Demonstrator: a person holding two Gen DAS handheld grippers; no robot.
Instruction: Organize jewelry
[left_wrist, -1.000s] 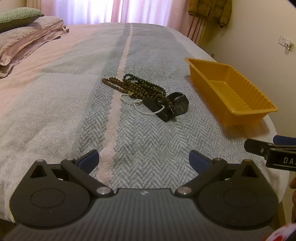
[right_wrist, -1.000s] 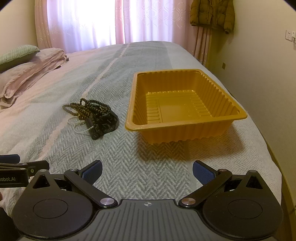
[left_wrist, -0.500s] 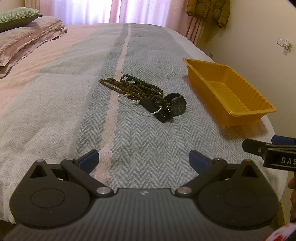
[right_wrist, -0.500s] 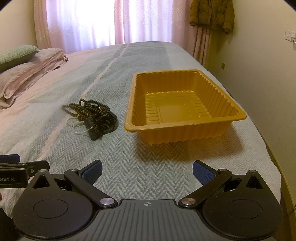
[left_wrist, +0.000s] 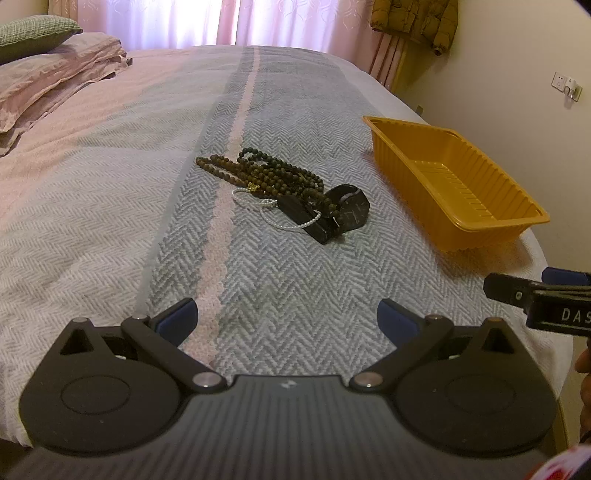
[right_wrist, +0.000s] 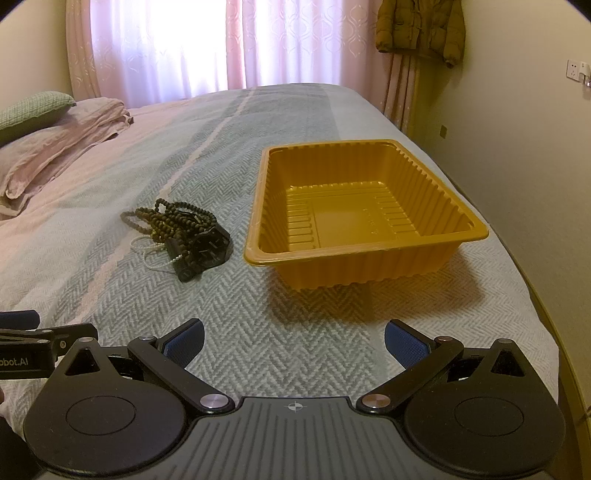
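The left gripper (left_wrist: 286, 317) is being held with its blue-padded fingers (left_wrist: 177, 319) spread apart and nothing between them, low over the grey herringbone bed cover (left_wrist: 295, 280) near the bed's foot edge. The right gripper (right_wrist: 293, 338) is likewise being held spread and unladen. Farther up the bed, a heap of brown wooden bead strands (left_wrist: 266, 177), a white pearl bracelet (left_wrist: 291, 221) and a black wristwatch (left_wrist: 349, 208) is lying beside the ribbed yellow plastic tray (right_wrist: 369, 254), apart from it, towards the bed's right edge.
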